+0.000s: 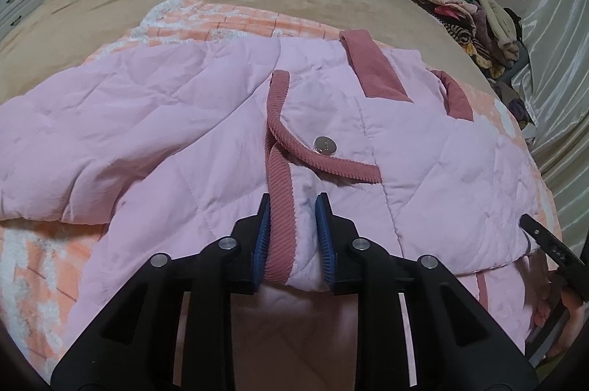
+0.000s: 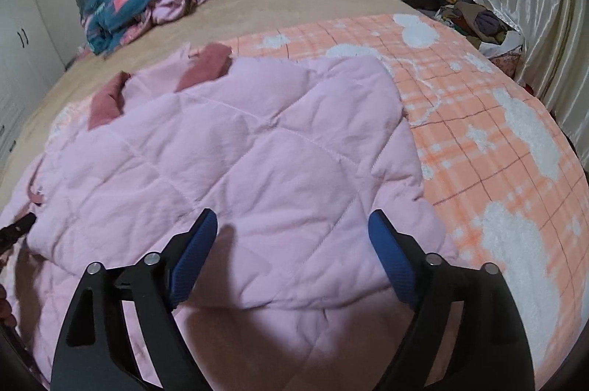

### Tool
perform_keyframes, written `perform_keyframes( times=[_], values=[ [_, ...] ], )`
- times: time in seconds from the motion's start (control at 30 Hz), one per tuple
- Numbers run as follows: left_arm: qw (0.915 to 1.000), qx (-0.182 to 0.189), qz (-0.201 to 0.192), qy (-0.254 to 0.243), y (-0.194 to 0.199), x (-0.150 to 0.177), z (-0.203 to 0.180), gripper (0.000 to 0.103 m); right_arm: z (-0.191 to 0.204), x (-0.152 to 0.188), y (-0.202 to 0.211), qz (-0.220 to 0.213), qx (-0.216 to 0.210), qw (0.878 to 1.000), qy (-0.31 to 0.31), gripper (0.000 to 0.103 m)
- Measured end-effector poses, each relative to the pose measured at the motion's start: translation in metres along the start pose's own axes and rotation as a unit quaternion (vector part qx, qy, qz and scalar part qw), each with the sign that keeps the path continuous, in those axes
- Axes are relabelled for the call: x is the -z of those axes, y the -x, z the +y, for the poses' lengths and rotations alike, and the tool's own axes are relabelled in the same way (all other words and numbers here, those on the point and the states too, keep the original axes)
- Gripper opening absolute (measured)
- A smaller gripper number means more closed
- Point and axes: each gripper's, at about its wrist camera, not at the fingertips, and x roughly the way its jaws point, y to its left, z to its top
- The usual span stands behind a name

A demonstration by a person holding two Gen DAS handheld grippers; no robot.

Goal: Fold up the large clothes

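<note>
The jacket (image 1: 154,104) is matt quilted cloth, its trim (image 1: 278,166) ribbed corduroy, its snap (image 1: 324,145) shiny metal. The blanket (image 2: 497,148) looks fuzzy fleece. Gripper pads (image 2: 191,266) are ridged blue rubber; the far-right curtain (image 2: 533,4) is glossy satin.

Pale pink quilted jacket (image 1: 154,104) w/ dusty-rose ribbed trim (image 1: 279,177), orange-white plaid blanket (image 2: 497,140), tan bedspread (image 1: 110,4).

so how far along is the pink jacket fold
Partly done: one panel of the pink jacket already lies folded over itself. In hand: the left hand-held gripper pinches its corduroy-trimmed edge; the right hand-held gripper hovers open. Left: final folds.
</note>
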Motion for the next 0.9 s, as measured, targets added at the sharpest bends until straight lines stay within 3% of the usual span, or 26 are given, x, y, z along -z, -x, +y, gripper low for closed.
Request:
perform_keyframes(
  times=[0.13,0.4,0.43,0.47,0.77,0.83,0.9],
  values=[
    [1.0,0.0,0.001,0.0,0.005,-0.002,0.0,0.019,0.001,0.003,0.015,-0.007,-0.011,1.0,-0.002,0.084],
    [0.9998,0.005,-0.01,-0.014,0.025,-0.006,-0.008,0.05,0.003,0.01,0.034,-0.009,-0.023,1.0,-0.014,0.085],
    [0.9998,0.006,-0.012,-0.015,0.028,-0.006,-0.009,0.053,0.002,0.01,0.038,-0.012,-0.026,0.999,-0.017,0.087],
    [0.9997,0.006,-0.014,-0.017,0.031,-0.006,-0.01,0.056,0.002,0.011,0.042,-0.016,-0.026,0.999,-0.02,0.098],
    [0.9988,0.012,-0.031,-0.036,0.056,-0.006,-0.023,0.08,0.004,0.012,0.071,-0.041,-0.03,0.999,-0.013,0.099],
    [0.9987,0.014,-0.033,-0.038,0.059,-0.006,-0.024,0.081,0.005,0.012,0.075,-0.042,-0.031,0.999,-0.013,0.099],
    [0.9985,0.012,-0.037,-0.039,0.064,-0.005,-0.027,0.093,0.005,0.012,0.08,-0.047,-0.033,0.998,-0.015,0.099]
  ],
)
